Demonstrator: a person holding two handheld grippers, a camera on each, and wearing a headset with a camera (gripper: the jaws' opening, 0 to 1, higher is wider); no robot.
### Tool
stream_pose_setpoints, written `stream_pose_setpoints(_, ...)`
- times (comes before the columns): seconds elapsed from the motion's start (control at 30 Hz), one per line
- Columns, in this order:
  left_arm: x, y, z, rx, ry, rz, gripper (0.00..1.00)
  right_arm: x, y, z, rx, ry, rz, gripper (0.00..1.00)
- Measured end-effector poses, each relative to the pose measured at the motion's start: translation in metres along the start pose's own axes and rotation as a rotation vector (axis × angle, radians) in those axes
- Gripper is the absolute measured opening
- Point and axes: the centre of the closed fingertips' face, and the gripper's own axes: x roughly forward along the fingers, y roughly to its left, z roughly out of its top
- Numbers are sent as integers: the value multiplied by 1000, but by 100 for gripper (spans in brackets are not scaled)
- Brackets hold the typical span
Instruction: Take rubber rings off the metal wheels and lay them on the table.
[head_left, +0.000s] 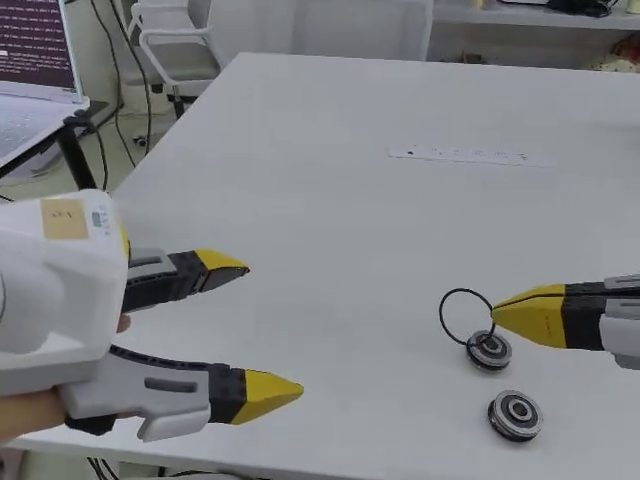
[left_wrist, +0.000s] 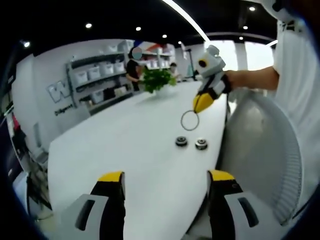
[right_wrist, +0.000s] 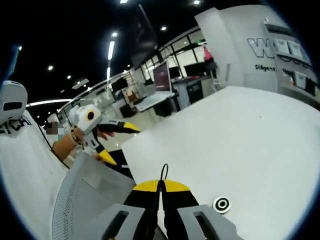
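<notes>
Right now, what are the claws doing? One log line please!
left claw: open, over table | right claw: shut on rubber ring, ring in air | metal wheels: two, on table

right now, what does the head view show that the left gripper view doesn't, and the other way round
Head view: a power strip lying farther back on the table, and a laptop at the far left. Left gripper view: a green plant at the table's far end, wall shelves, and the person's arm behind the right gripper. Both: the left gripper, jaws open, the right gripper shut on a rubber ring, and two metal wheels on the table near it.
</notes>
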Motion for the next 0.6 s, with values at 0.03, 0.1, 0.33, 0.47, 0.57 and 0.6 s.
stream_pose_setpoints(0.03, -1, 1, 0, -5, -6, 2, 68, 3, 1, 0, -3, 7, 4, 0)
stream_pose_setpoints(0.1, -2, 2, 1, -16, -19, 5, 69, 11, 4, 0, -11, 24, 20, 0)
stream_pose_setpoints(0.33, 0, -3, 0, -15, -23, -26, 75, 38, 10, -3, -28, 85, 64, 0)
stream_pose_setpoints(0.47, 5, -6, 1, -16, -25, -42, 76, 51, 14, -6, -26, 109, 101, 0)
stream_pose_setpoints(0.57, 10, -8, 3, -11, -24, -55, 77, 62, 13, -14, -19, 142, 114, 0)
stream_pose_setpoints(0.6, 10, -8, 4, -9, -23, -57, 77, 65, 12, -17, -18, 154, 118, 0)
